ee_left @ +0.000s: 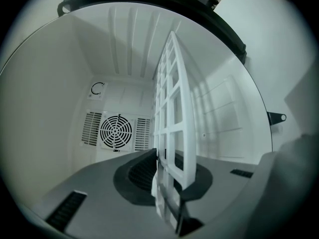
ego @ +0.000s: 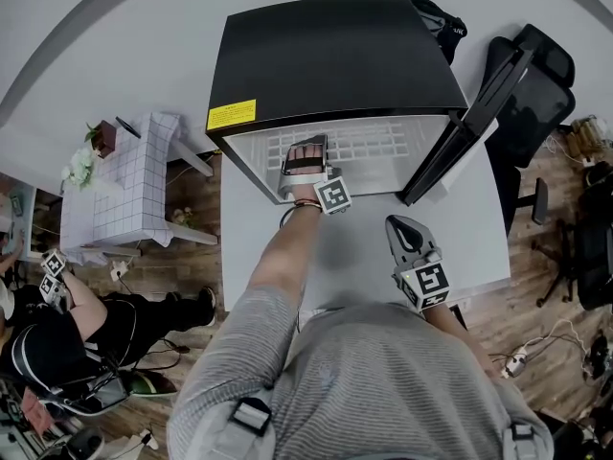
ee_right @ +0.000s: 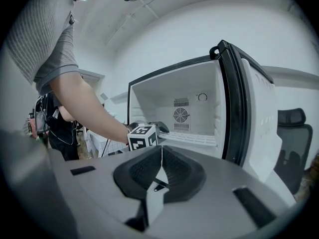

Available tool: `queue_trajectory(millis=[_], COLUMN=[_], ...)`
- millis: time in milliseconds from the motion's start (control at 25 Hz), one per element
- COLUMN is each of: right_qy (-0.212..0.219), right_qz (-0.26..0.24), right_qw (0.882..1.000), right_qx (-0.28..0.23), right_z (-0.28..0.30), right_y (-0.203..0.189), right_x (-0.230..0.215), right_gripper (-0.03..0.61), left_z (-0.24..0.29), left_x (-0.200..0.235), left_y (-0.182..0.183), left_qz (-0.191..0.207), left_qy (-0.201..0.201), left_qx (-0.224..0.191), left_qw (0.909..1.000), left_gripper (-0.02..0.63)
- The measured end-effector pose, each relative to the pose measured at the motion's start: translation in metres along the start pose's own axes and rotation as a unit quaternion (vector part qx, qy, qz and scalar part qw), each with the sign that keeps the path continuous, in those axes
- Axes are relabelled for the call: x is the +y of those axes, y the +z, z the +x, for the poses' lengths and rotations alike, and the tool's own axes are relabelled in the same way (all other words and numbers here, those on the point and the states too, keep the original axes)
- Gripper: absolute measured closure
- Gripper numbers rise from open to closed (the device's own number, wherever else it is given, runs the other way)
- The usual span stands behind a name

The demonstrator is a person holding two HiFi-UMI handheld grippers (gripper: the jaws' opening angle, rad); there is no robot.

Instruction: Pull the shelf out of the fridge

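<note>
A black mini fridge (ego: 335, 56) stands on the grey table (ego: 249, 257) with its door (ego: 469, 132) swung open to the right. Its white grid shelf (ego: 383, 147) lies level inside. My left gripper (ego: 305, 151) reaches into the opening at the shelf's front left. In the left gripper view the shelf (ee_left: 174, 108) runs edge-on between the jaws, and my left gripper (ee_left: 167, 176) is shut on its front edge. My right gripper (ego: 400, 226) hangs over the table in front of the fridge. In its own view the right gripper (ee_right: 161, 166) is shut with nothing in it, facing the shelf (ee_right: 192, 139).
A round fan grille (ee_left: 116, 131) sits in the fridge's back wall. The open door (ee_right: 254, 113) stands right of the opening. A black office chair (ego: 536, 75) is behind it. A small white gridded table (ego: 124, 190) and a seated person (ego: 57, 324) are at the left.
</note>
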State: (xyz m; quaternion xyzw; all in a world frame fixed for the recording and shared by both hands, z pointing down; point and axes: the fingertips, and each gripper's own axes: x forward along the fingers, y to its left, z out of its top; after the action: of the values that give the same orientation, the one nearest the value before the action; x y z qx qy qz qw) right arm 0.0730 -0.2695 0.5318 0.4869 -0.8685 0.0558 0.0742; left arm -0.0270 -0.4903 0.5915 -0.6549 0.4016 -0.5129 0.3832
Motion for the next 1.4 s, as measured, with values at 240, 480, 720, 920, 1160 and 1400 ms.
queue_trajectory(millis=[240,480,720,920,1160,1400], right_qy=[-0.003,-0.002,0.002,0.003,0.009,0.015], right_qz=[0.006,0.011,0.010,0.010,0.008,0.006], right_qw=[1.000,1.000,1.000,1.000,1.000,1.000], right_qx=[0.000,-0.008,-0.011,-0.011,-0.012,-0.015], right_z=[-0.001,-0.006,-0.014,-0.019,-0.020,-0.026], right_y=[0.004,0.006,0.006,0.005,0.006,0.005], right_x=[-0.010,-0.010,-0.006,-0.006,-0.004,-0.001], right_gripper=[0.565,0.565,0.565,0.565,0.565,0.565], left_z=[-0.004,-0.013,-0.021,-0.027,-0.033,-0.043], left_x=[0.001,-0.002,-0.003,-0.005,-0.009,-0.014], left_y=[-0.002,-0.001,-0.003,-0.002,0.000,0.000], left_qz=[-0.004,-0.001,0.012,0.015,-0.001,0.000], left_qy=[-0.004,0.000,0.016,0.018,0.005,0.009], left_qx=[0.008,0.009,0.020,0.024,0.020,0.026], left_qw=[1.0000,1.0000,0.9996,0.9994,0.9998,0.9996], left_gripper=[0.561,0.561,0.561,0.561,0.561,0.561])
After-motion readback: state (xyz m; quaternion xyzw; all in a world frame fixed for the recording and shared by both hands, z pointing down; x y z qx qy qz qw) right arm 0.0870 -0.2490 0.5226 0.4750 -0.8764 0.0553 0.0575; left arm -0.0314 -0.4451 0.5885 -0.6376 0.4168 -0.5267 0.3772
